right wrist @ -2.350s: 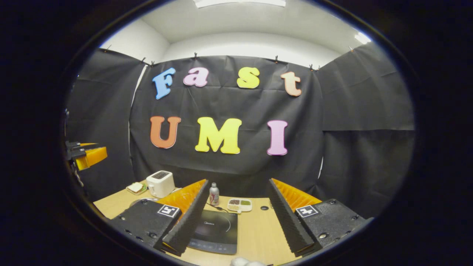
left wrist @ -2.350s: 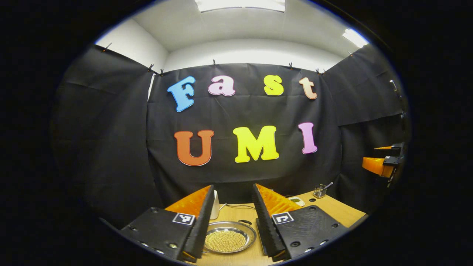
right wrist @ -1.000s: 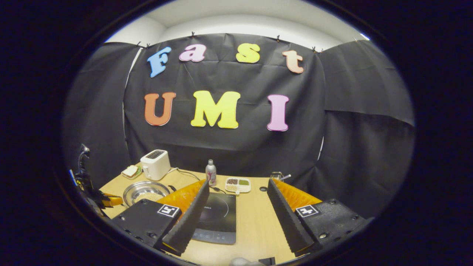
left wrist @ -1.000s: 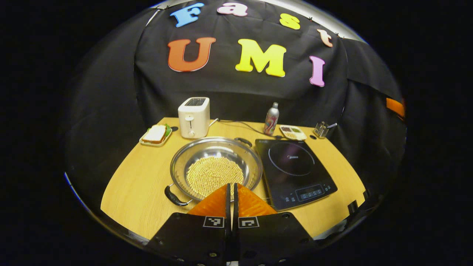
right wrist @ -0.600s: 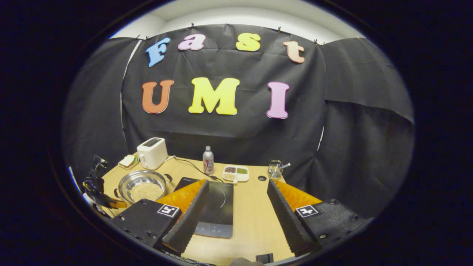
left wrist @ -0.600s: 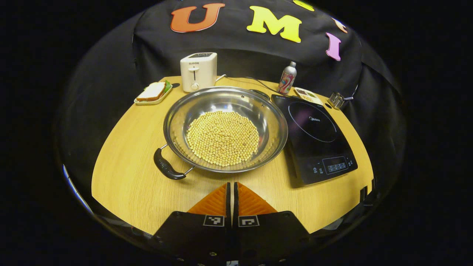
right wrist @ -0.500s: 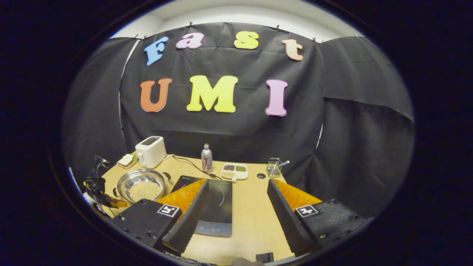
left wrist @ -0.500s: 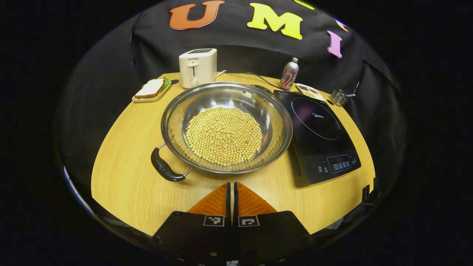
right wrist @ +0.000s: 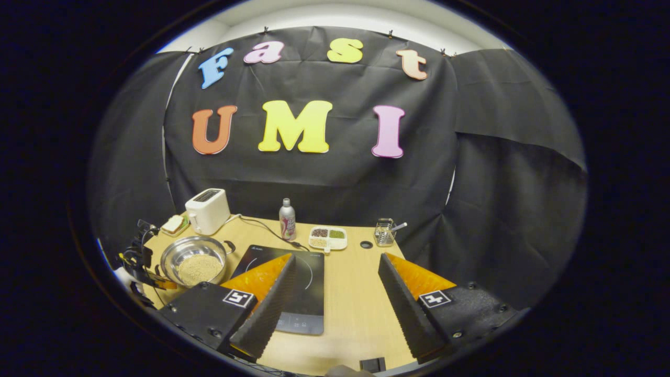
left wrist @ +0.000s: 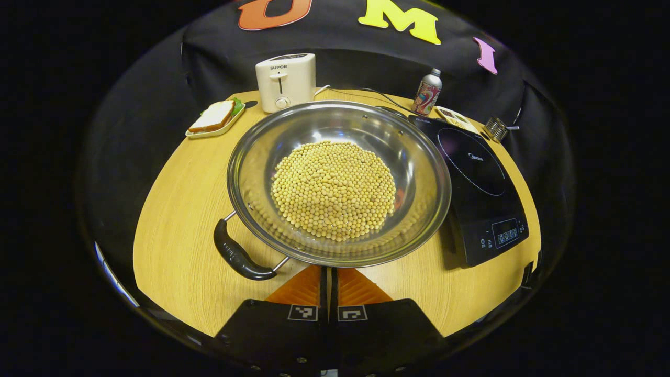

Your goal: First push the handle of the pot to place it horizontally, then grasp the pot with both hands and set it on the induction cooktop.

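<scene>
Beside the pot (left wrist: 419, 173), left tongs (left wrist: 329, 272) together; right tongs (right wrist: 335, 283) apart, empty.

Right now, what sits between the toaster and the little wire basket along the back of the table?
In the right gripper view, between the toaster and wire basket stand a spray can and a divided snack tray.

The left gripper (left wrist: 329, 272), fingers now pressed together, is closing in on the pot (left wrist: 419, 157), its tips at the near rim; the right gripper (right wrist: 335, 285) is tilting down toward the table (right wrist: 350, 293).
</scene>
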